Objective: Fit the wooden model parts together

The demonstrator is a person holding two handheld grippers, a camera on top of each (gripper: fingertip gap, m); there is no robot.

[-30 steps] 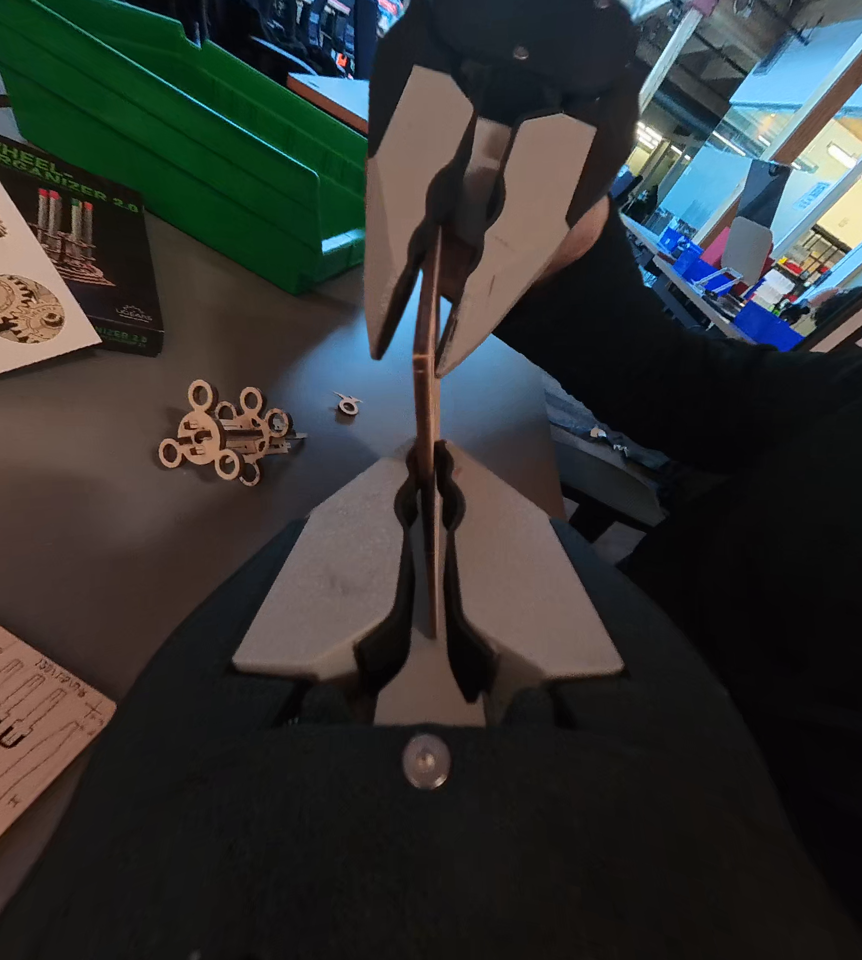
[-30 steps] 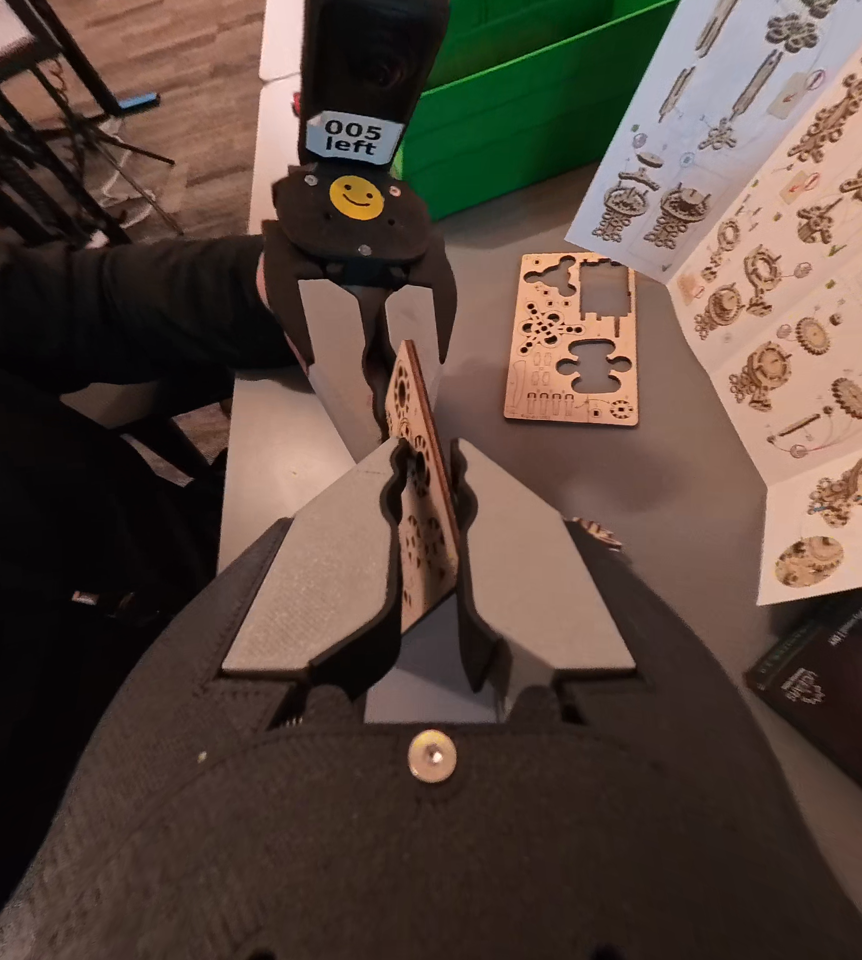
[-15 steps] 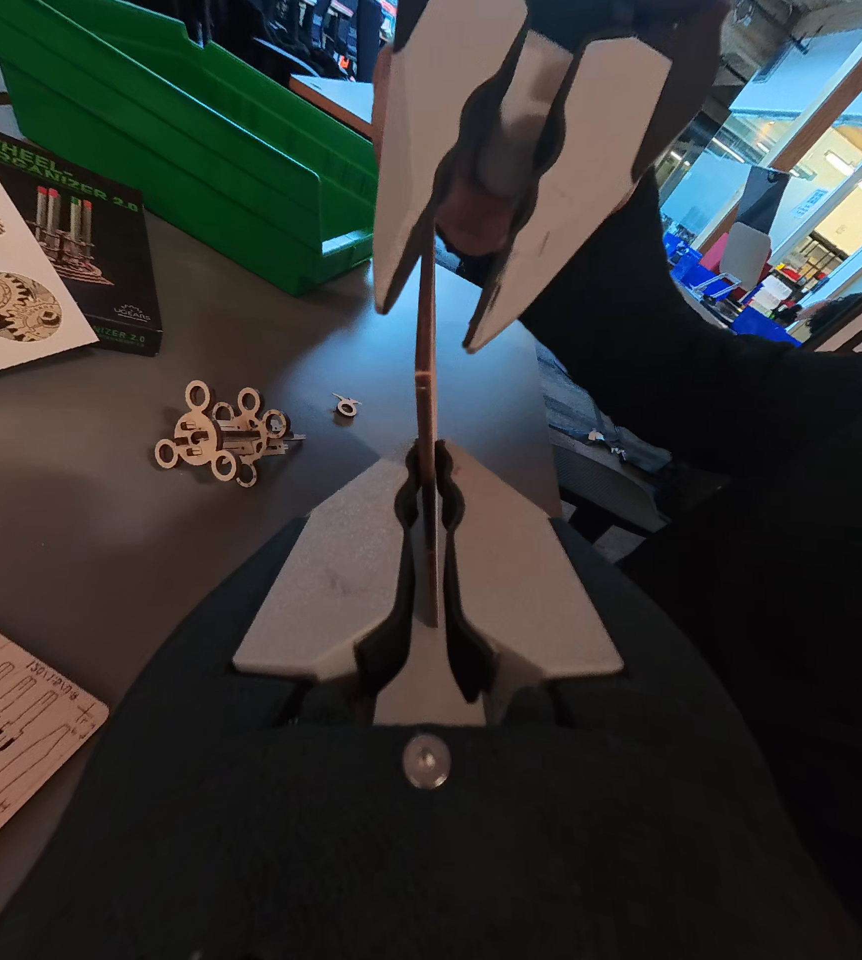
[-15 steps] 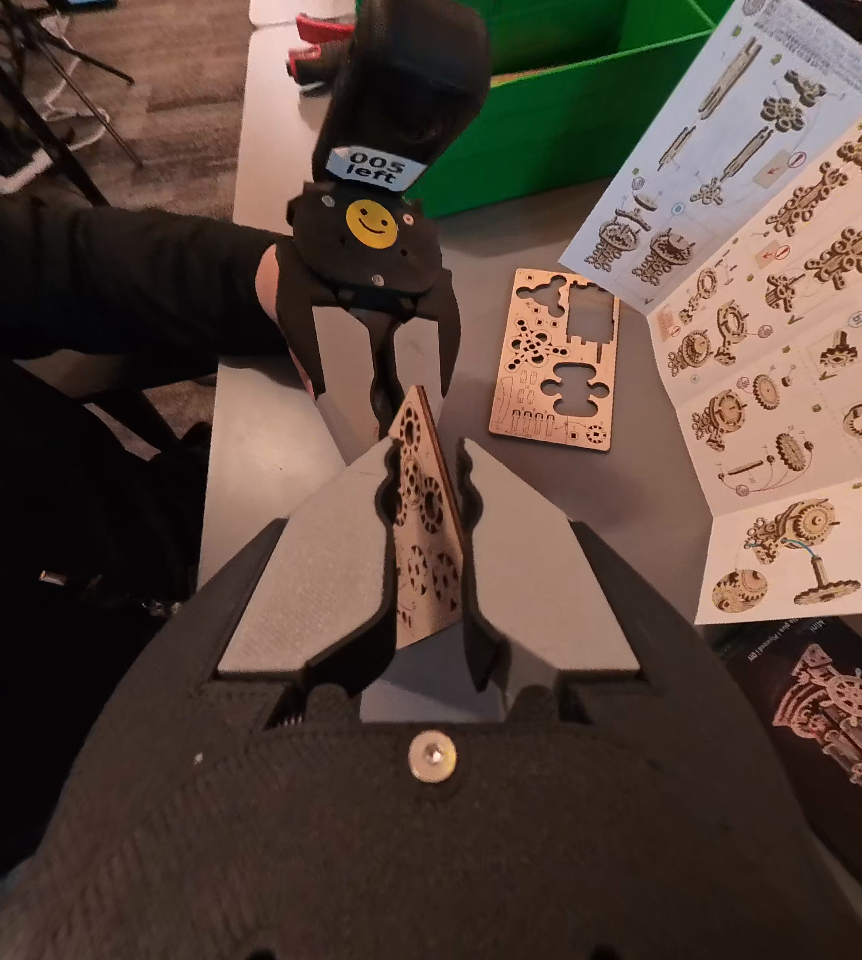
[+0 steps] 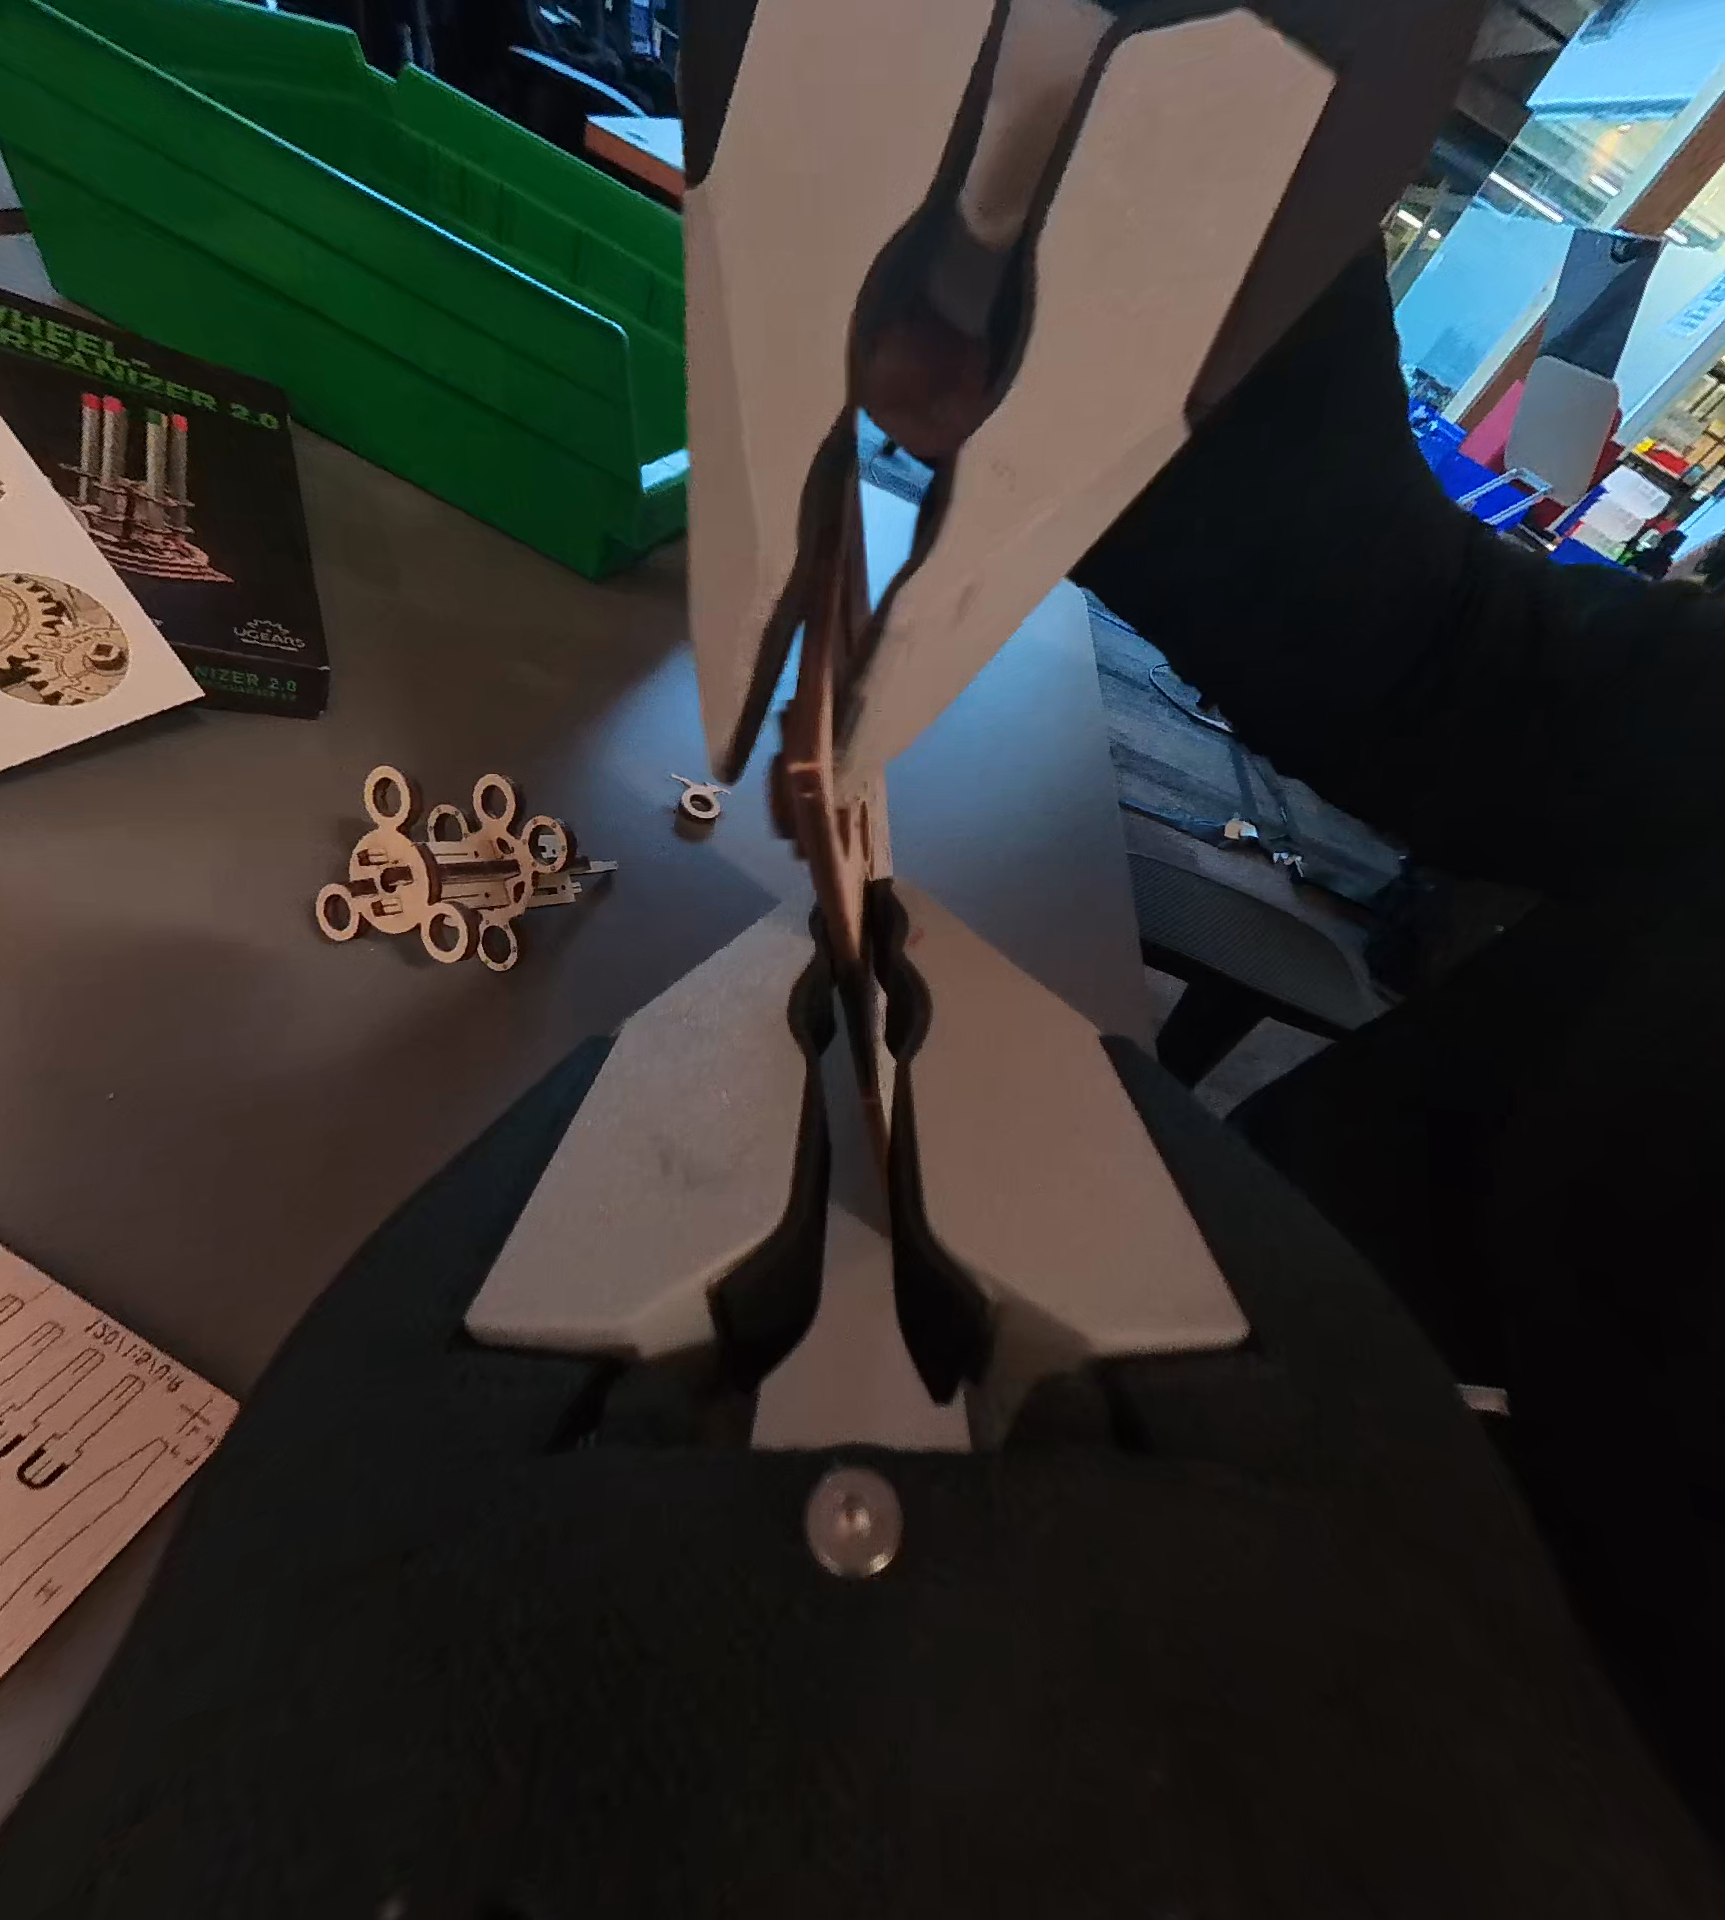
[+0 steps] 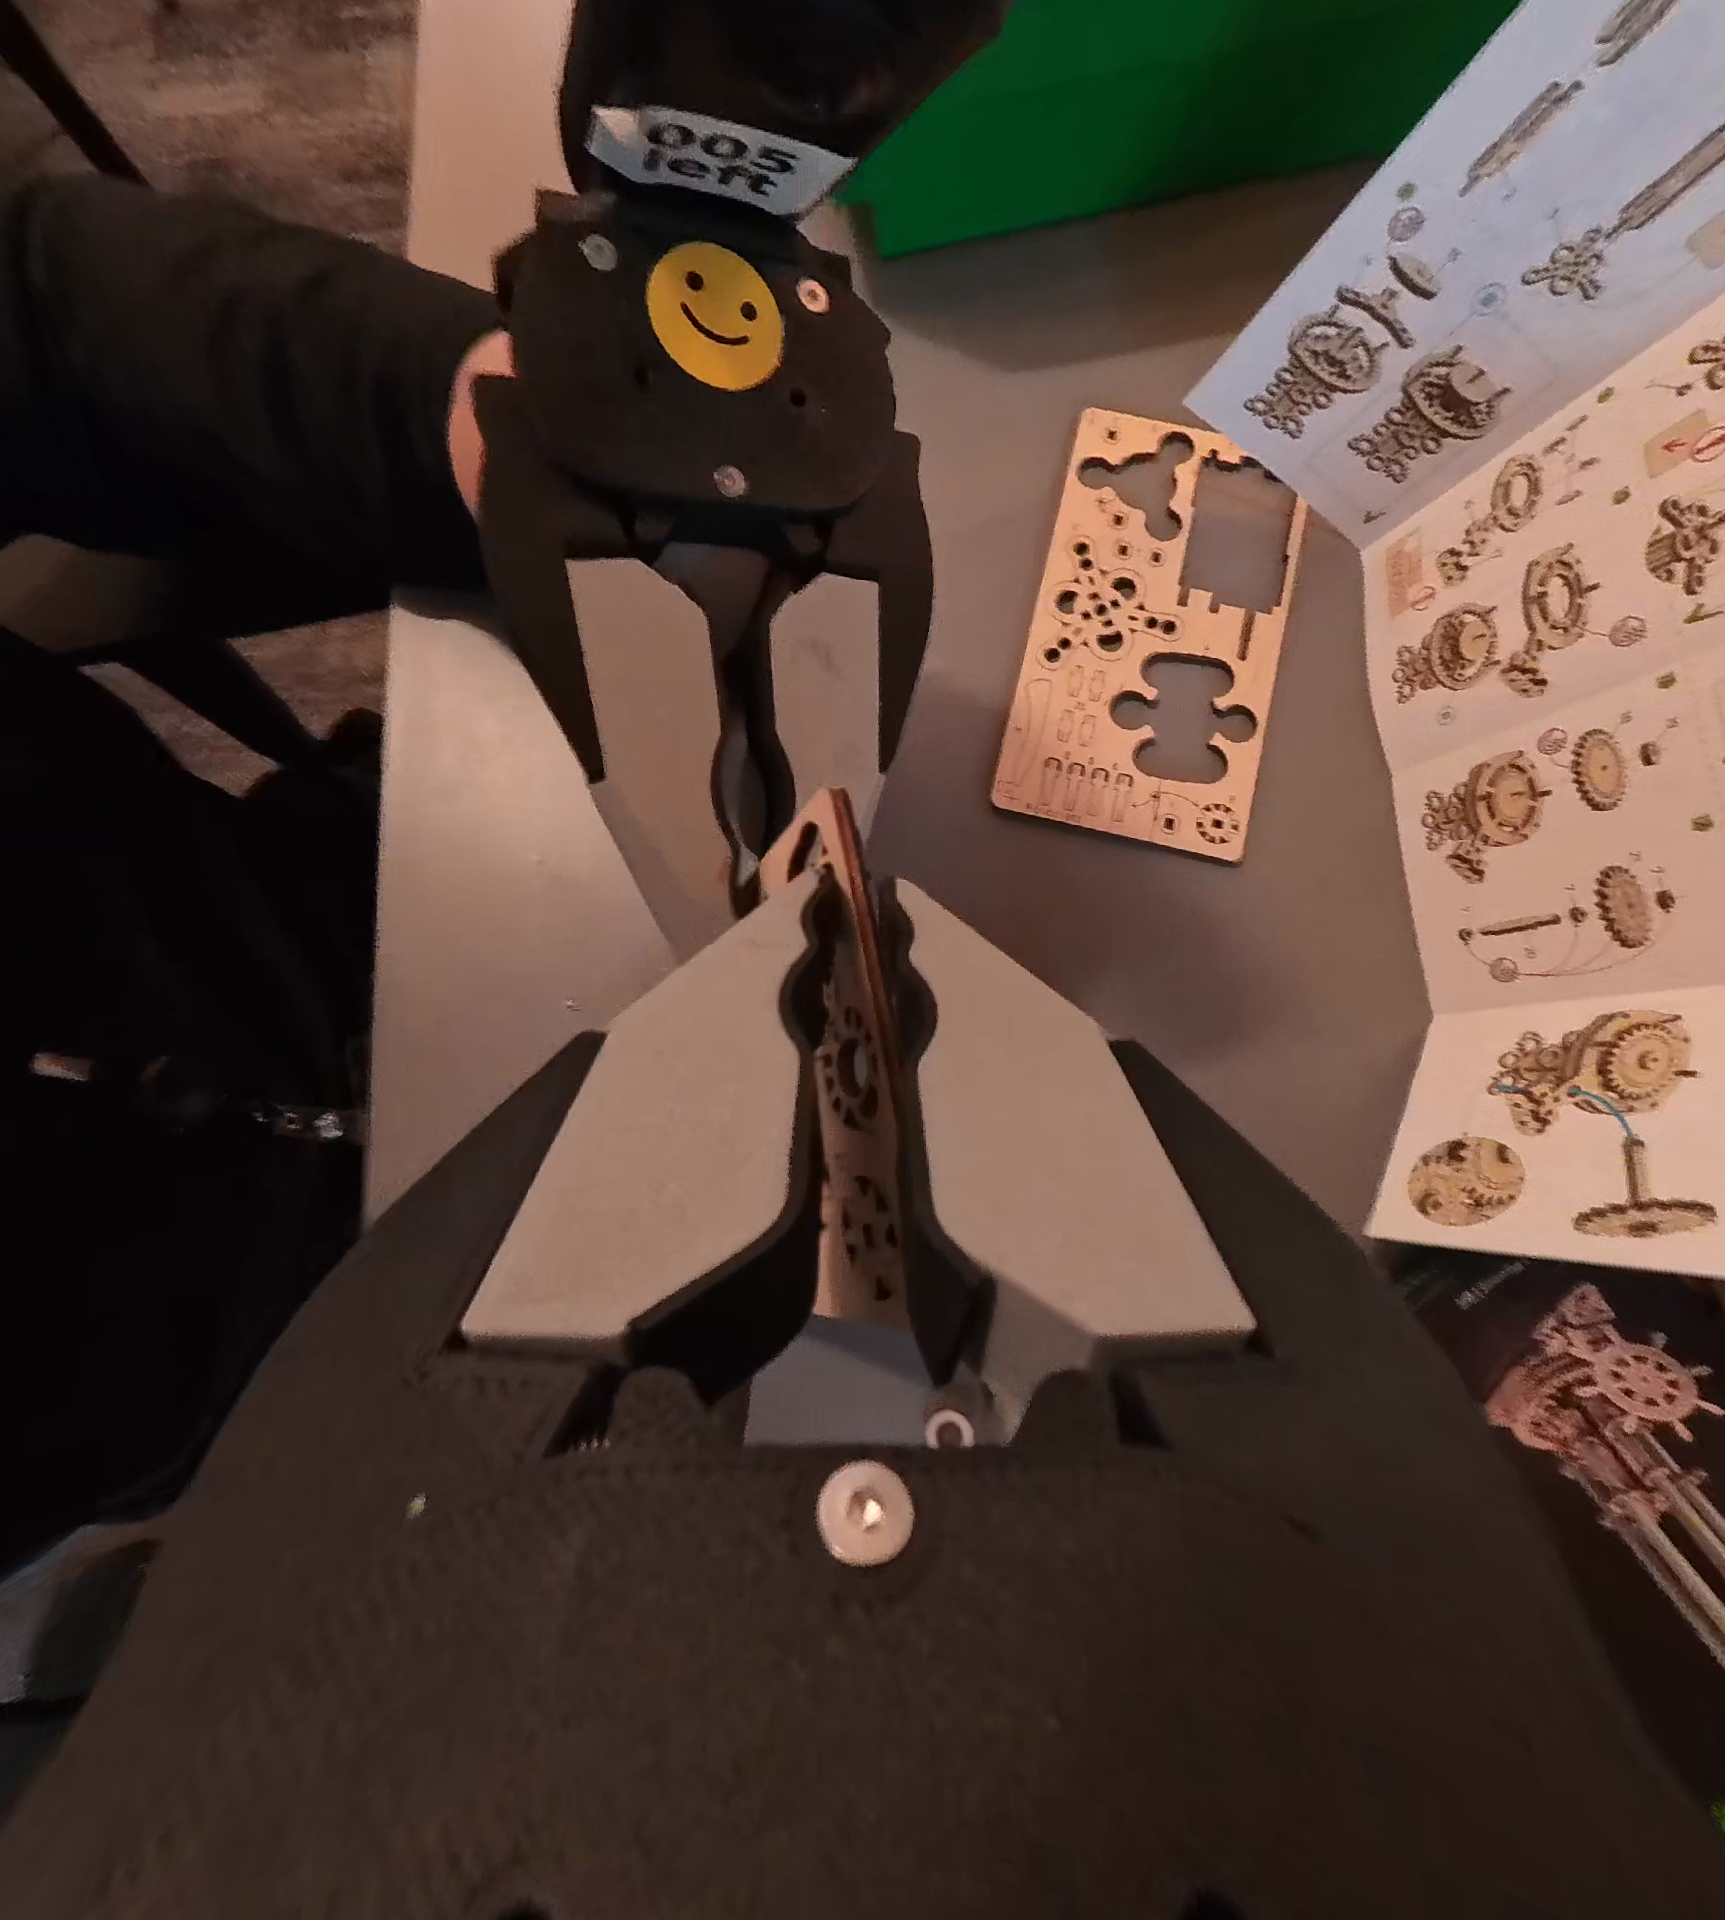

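A thin wooden parts sheet with gear cut-outs is held upright in the air between both grippers. In the left wrist view I see the sheet edge-on. My left gripper is shut on its near edge. My right gripper comes down from above and its fingers close around the sheet's far end. In the right wrist view my right gripper holds the sheet, and the left gripper meets it tip to tip. A partly built wooden model with ring lobes lies on the grey table.
A small wooden ring piece lies by the model. A green bin, a black box and an instruction leaflet sit around. A punched-out wooden sheet lies flat, another sheet at lower left. The table edge is near the person's sleeve. Left tips to right tips: about 5 cm.
My right gripper has moved closer to the left one and narrowed from open to shut on the sheet. The sheet has tilted slightly. The left gripper has kept its grip.
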